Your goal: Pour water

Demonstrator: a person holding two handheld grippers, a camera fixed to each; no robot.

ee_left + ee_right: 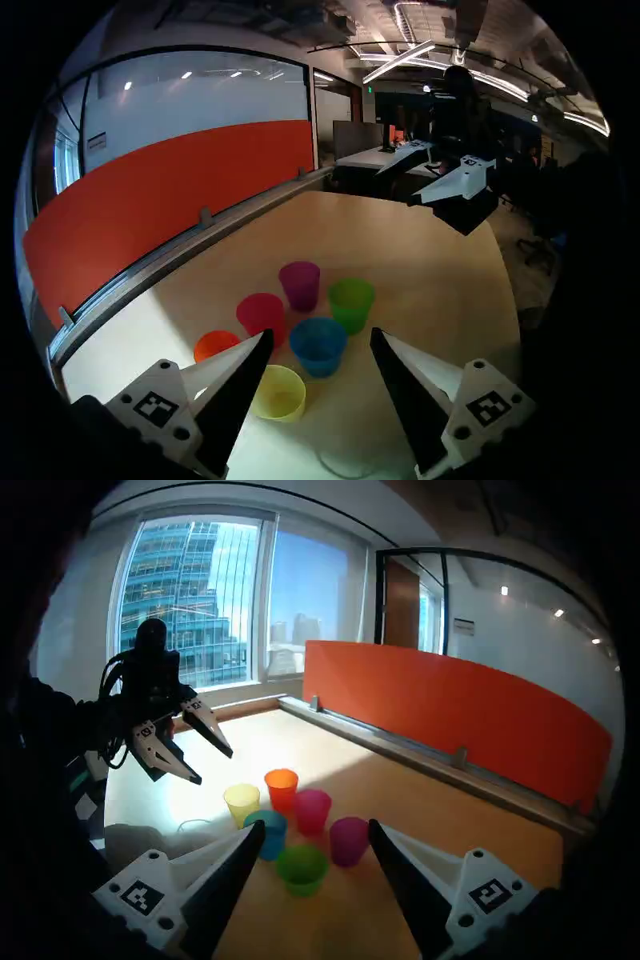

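1. Six small plastic cups stand bunched in the middle of the pale wooden table (424, 256): purple cup (300, 282), green cup (351, 302), pink cup (261, 312), blue cup (318, 346), orange cup (214, 344) and yellow cup (280, 392). They are all upright and close together, and some look to be touching.
2. The left gripper (320, 332) hangs above the near edge of the bunch with its fingers spread wide and nothing between them.
3. The right gripper (316, 824) hovers over the far side, well apart from the left. It is likewise spread wide and carrying nothing.
4. From where the cameras sit I cannot tell whether any cup has water in it. The insides look dull and give no clear glint.
5. I judge that pouring has not begun, since no cup is lifted or tilted.
6. The cups look thin-walled and light, so an empty one should skid or tip at a nudge, and the wall will likely flex under a hard squeeze.
7. They widen toward the rim, so a hold across the wall just below the rim should stop a cup slipping down through the fingers.
8. An outer cup, such as the yellow or the green, seems easiest to take without knocking its neighbours.
9. An orange partition (160, 192) runs along one side of the table, clear of the work.
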